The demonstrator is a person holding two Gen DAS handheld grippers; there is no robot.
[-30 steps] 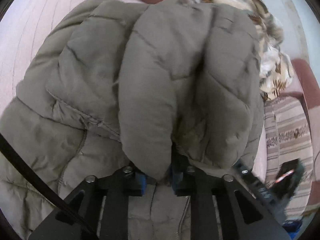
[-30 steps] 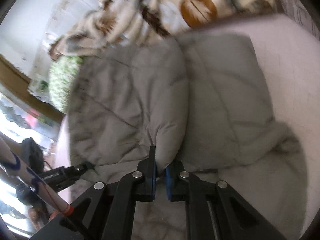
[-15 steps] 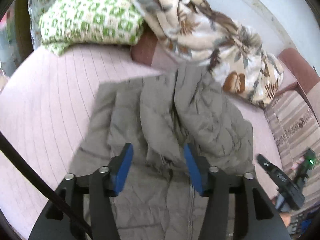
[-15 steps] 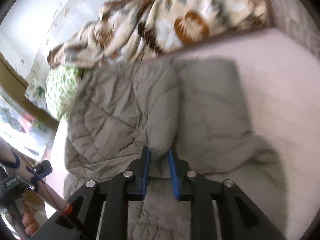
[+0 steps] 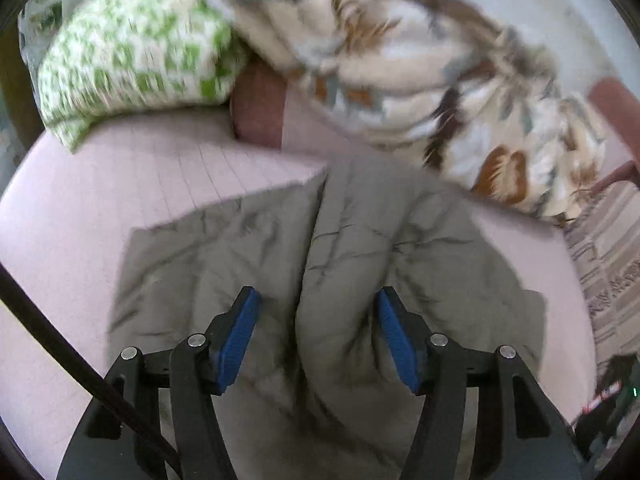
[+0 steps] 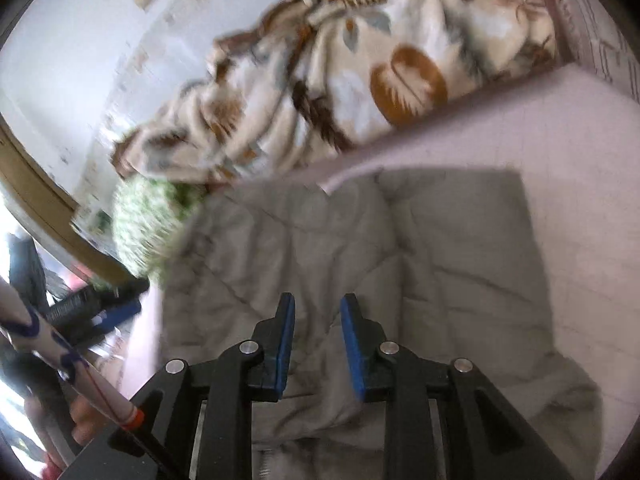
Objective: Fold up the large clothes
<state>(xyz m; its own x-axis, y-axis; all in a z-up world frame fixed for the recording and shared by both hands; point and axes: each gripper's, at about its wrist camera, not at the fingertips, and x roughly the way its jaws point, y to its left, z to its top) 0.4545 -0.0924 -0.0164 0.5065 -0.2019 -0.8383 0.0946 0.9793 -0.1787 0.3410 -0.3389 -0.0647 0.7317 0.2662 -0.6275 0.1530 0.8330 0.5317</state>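
Left view: the left gripper (image 5: 316, 334) hovers with fingers wide, holding nothing, over the grey coat (image 5: 320, 264) spread on the pink bed (image 5: 80, 208). A puffy ridge runs from centre toward 12 o'clock; pillow (image 5: 132, 52) at 10, blanket (image 5: 420, 60) at 1.

Right view: the right gripper (image 6: 317, 340) has its fingers narrowly parted, empty, above the coat (image 6: 400, 260). To my eye, pinch one thick edge each, lift evenly, then lay it flat without trapping the ridge.
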